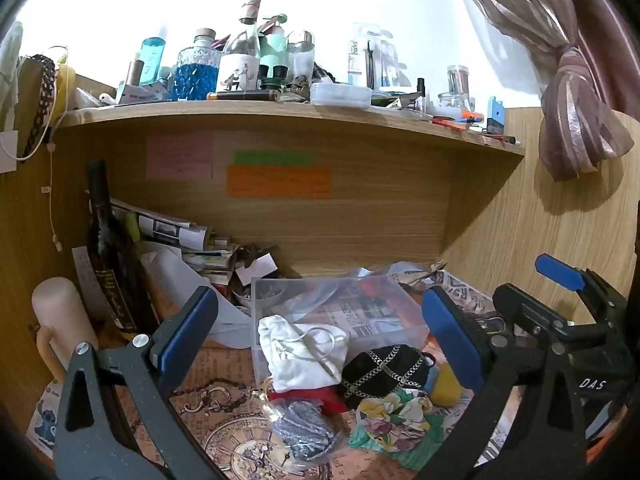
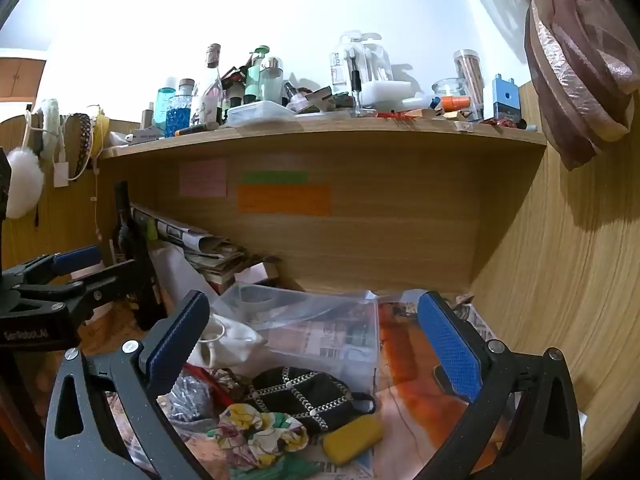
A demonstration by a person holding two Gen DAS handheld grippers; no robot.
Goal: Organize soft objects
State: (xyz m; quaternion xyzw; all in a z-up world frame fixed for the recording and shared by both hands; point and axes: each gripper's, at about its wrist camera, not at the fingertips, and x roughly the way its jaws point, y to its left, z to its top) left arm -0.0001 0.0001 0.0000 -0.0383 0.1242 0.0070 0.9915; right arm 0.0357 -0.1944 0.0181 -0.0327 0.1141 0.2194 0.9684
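A clear plastic box [image 1: 280,292] [image 2: 360,320] stands on the desk and holds a white cloth pouch [image 1: 300,350] [image 2: 236,340]. In front of it lie a black chain-trimmed pouch [image 1: 384,372] [image 2: 308,396], a floral scrunchie [image 1: 392,420] [image 2: 256,432], a yellow soft piece [image 1: 442,386] [image 2: 352,440], a red cloth [image 1: 320,396] and a grey knit item in a clear bag [image 1: 304,432] [image 2: 188,400]. My left gripper [image 1: 320,340] is open and empty above the pile. My right gripper [image 2: 316,352] is open and empty over the black pouch. The right gripper also shows in the left wrist view [image 1: 560,300].
A dark bottle [image 1: 108,248] and a pile of papers [image 1: 188,240] stand at the back left. A pink cylinder [image 1: 64,320] is at the left. A wooden shelf [image 1: 280,116] overhead carries several bottles. The wood side wall [image 2: 560,280] closes the right.
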